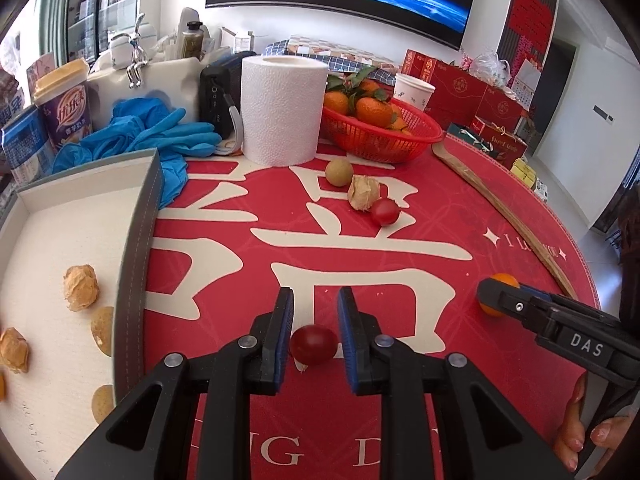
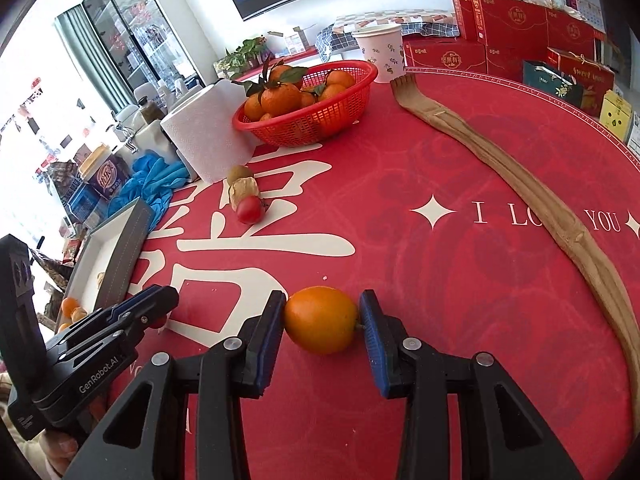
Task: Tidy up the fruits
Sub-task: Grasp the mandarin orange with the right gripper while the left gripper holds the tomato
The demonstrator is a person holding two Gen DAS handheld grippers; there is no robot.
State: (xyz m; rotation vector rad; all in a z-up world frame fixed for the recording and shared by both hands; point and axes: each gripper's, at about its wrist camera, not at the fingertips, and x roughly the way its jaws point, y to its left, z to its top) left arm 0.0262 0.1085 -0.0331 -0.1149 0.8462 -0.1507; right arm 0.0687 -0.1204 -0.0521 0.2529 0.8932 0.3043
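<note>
Left wrist view showed the left tongs (image 1: pixel 314 320) held low and level over the red tabletop (image 1: pixel 460 216), fingers apart, a cherry tomato (image 1: pixel 313 345) lying between them, touching neither clearly. Just left of that tomato stood the white tray (image 1: pixel 138 240), holding several husked and tan fruits. Right of the tomato, the right tongs (image 2: pixel 322 322) reached in flat over the tabletop, bracketing an orange fruit (image 2: pixel 320 320); the left pad touched it, the right pad stood just off its stem, so the tongs were not fully closed on it. Beyond the tomato lay a tan fruit (image 1: pixel 339 173), a husk (image 1: pixel 363 193) and a second tomato (image 1: pixel 385 212), in front of the red basket (image 1: pixel 384 140) of tangerines.
</note>
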